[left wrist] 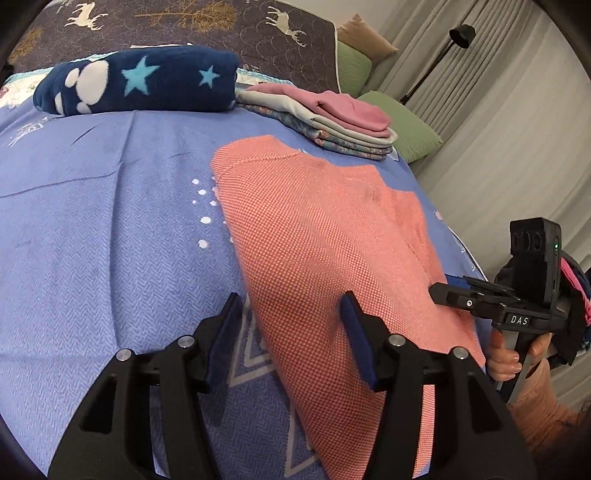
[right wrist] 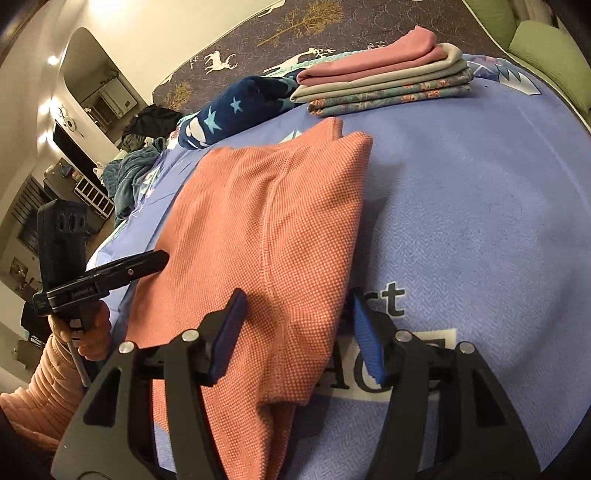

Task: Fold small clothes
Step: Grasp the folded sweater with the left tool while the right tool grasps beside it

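Blue herringbone blanket (left wrist: 92, 240) spread over a bed, with a dark deer-and-tree cover (left wrist: 221, 22) beyond it. Taking the coral garment (left wrist: 314, 240) as landmark: lying flat on the blanket, partly folded, one edge doubled over along its length. Left of it in the left wrist view, a row of white dots (left wrist: 203, 210) printed on the blanket. Behind it and to the left, a rolled navy fleece (left wrist: 136, 81) with stars and paw prints; behind it and to the right, a stack of folded clothes (left wrist: 332, 118), pink on top, grey under, floral at the bottom. Right of that stack, green cushions (left wrist: 399, 122), a grey curtain (left wrist: 498, 110) and a black lamp (left wrist: 461, 35).

Left gripper (left wrist: 291, 306) at the garment's near edge, jaws apart, one pad over blanket, the other over cloth, nothing pinched. Right gripper (right wrist: 299, 306) at the garment's near corner, jaws likewise apart and straddling the cloth edge without pressing it.

In the right wrist view, far left of the garment, a dim cluttered room, dark and too small to make out. Black lettering (right wrist: 388, 332) on the blanket, right of the garment, half hidden by finger and cloth: only "rt" readable. "DAS" readable on the right gripper's body in the left wrist view
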Demonstrator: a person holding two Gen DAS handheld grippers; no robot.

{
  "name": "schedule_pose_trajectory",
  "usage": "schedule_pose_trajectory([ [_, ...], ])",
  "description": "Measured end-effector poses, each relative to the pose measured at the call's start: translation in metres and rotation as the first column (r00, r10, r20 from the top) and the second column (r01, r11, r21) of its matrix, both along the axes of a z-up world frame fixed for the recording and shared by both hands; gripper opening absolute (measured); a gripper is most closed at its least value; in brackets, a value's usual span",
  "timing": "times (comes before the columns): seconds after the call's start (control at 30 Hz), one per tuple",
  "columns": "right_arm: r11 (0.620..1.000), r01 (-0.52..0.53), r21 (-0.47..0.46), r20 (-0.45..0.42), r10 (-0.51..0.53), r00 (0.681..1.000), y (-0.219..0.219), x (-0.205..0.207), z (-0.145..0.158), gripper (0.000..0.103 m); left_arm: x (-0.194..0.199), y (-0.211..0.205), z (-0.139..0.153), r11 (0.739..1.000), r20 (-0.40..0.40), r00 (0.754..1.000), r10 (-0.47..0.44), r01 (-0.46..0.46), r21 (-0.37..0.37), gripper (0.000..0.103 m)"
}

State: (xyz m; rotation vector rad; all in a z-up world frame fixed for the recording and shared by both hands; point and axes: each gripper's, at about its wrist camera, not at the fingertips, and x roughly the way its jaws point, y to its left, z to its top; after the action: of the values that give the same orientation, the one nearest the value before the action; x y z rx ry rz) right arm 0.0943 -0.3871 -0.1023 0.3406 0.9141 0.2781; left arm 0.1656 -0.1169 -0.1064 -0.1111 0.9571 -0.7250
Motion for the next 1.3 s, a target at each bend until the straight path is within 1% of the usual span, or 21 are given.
schedule_pose_trajectory([
  [0.07, 1.000, -0.010, -0.022, 0.004, 0.010, 1.000, 0.005, 0.002, 0.002, 0.061, 0.002, -0.002, 0.000, 1.000, -0.005, 1.000, -0.010, 0.010, -0.002, 0.056],
  [0.13, 0.999, -0.018, -0.030, 0.002, 0.018, 1.000, 0.008, 0.004, 0.002, 0.062, 0.005, -0.004, 0.000, 1.000, -0.008, 1.000, -0.019, 0.019, 0.000, 0.056],
  [0.3, 1.000, -0.027, -0.007, -0.016, 0.026, 1.000, 0.007, 0.011, 0.002, 0.062, 0.009, -0.011, 0.000, 0.999, -0.009, 0.999, -0.051, 0.051, 0.016, 0.058],
  [0.53, 0.998, -0.057, 0.006, -0.023, 0.057, 0.998, 0.008, 0.021, 0.001, 0.065, 0.016, -0.014, -0.002, 0.997, -0.011, 0.997, -0.075, 0.075, 0.018, 0.059],
  [0.77, 0.996, -0.085, 0.023, -0.025, 0.085, 0.996, 0.011, 0.031, 0.000, 0.069, 0.023, -0.017, -0.003, 0.996, -0.020, 0.996, -0.089, 0.089, 0.000, 0.060],
  [0.87, 0.996, -0.093, 0.012, -0.020, 0.093, 0.995, 0.015, 0.033, 0.001, 0.071, 0.026, -0.020, -0.004, 0.996, -0.021, 0.996, -0.089, 0.089, -0.006, 0.060],
  [1.17, 0.995, -0.099, -0.025, 0.004, 0.099, 0.995, 0.024, 0.033, 0.001, 0.072, 0.032, -0.023, -0.007, 0.995, -0.018, 0.996, -0.090, 0.090, -0.034, 0.060],
  [1.23, 0.995, -0.098, -0.027, 0.009, 0.099, 0.995, 0.024, 0.030, 0.002, 0.071, 0.032, -0.023, -0.007, 0.996, -0.013, 0.996, -0.086, 0.086, -0.031, 0.059],
  [1.3, 0.995, -0.102, -0.022, 0.016, 0.102, 0.995, 0.024, 0.031, 0.001, 0.068, 0.032, -0.025, -0.007, 0.996, -0.005, 0.996, -0.084, 0.084, -0.029, 0.053],
])
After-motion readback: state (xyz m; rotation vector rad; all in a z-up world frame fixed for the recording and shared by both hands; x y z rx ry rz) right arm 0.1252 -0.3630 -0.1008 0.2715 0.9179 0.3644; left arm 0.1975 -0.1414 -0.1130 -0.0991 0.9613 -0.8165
